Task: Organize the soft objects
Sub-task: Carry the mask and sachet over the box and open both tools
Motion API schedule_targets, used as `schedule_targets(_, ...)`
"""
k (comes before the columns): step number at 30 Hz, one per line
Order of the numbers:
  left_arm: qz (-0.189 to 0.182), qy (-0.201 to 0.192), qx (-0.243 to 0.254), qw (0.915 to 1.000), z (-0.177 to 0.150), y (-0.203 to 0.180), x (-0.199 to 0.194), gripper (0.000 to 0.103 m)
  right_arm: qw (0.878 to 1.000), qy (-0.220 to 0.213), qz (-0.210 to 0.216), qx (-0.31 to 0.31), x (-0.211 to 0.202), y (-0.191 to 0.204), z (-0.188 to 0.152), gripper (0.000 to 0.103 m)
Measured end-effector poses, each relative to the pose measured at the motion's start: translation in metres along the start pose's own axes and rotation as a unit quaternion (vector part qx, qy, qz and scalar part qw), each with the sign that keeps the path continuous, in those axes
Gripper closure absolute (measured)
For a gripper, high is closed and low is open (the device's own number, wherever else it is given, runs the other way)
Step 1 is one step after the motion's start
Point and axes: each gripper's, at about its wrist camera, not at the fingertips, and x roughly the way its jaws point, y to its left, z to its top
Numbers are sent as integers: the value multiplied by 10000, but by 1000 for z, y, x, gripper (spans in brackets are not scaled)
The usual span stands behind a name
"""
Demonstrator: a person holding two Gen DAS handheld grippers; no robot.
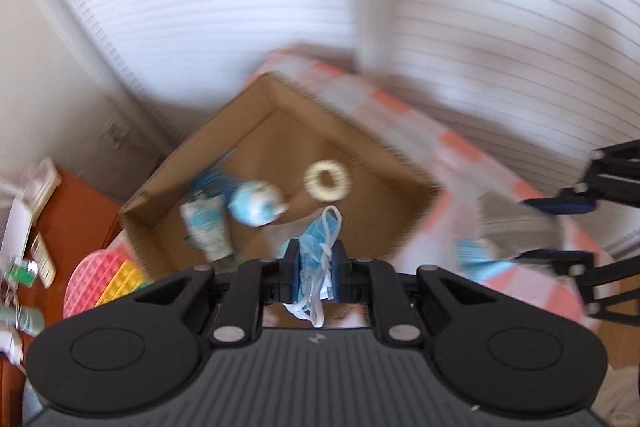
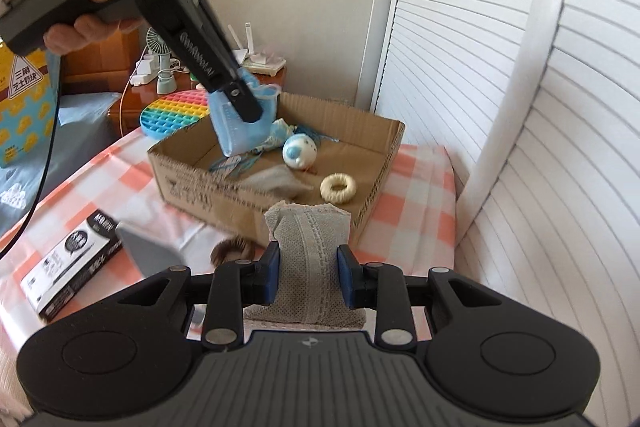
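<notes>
Here the left gripper (image 1: 316, 269) pinches a limp blue face mask (image 1: 318, 247) above the cardboard box (image 1: 280, 147). Nearer than the box, the right gripper (image 2: 307, 277) clamps a soft lace cloth (image 2: 310, 251); both seem light and floppy, best gripped mid-fold.

Matt corrugated cardboard box (image 2: 208, 183); knitted lace-trimmed cloth (image 2: 310, 251); thin pleated mask (image 1: 316, 251).

Bright daylight; left wrist view motion-blurred, both views fisheye-warped at edges.
</notes>
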Motion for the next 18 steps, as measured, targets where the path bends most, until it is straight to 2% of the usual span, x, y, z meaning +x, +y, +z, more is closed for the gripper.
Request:
schedule_targets(2, 16, 13, -238, 9997, -3, 17, 11, 90, 10000, 28, 27, -18, 8, -1, 7, 69)
schedule_targets(4, 157, -115, -460, 9987, -7, 33, 21, 83, 9999, 67, 9, -83, 18, -2, 14, 69)
schedule_targets(5, 239, -197, -509, 9982, -9, 38, 25, 70, 9999, 88, 4, -115, 22, -2, 17, 69)
schedule_targets(6, 313, -243, -557, 9977, -11, 43, 29, 47, 9999, 106, 1, -128, 26, -2, 21, 69)
schedule_targets(8, 359, -365, -636, 9967, -17, 48, 33, 24, 9998, 149, 24, -137, 35, -3, 28, 69)
schedule_targets(15, 101, -813, -718, 9940, -48, 48, 20, 14, 9994, 254, -21, -222, 60, -1, 50, 69)
schedule_targets(18, 52, -890, -774, 9930, -68, 47, 13, 14, 9993, 278, -42, -231, 70, -2, 62, 69)
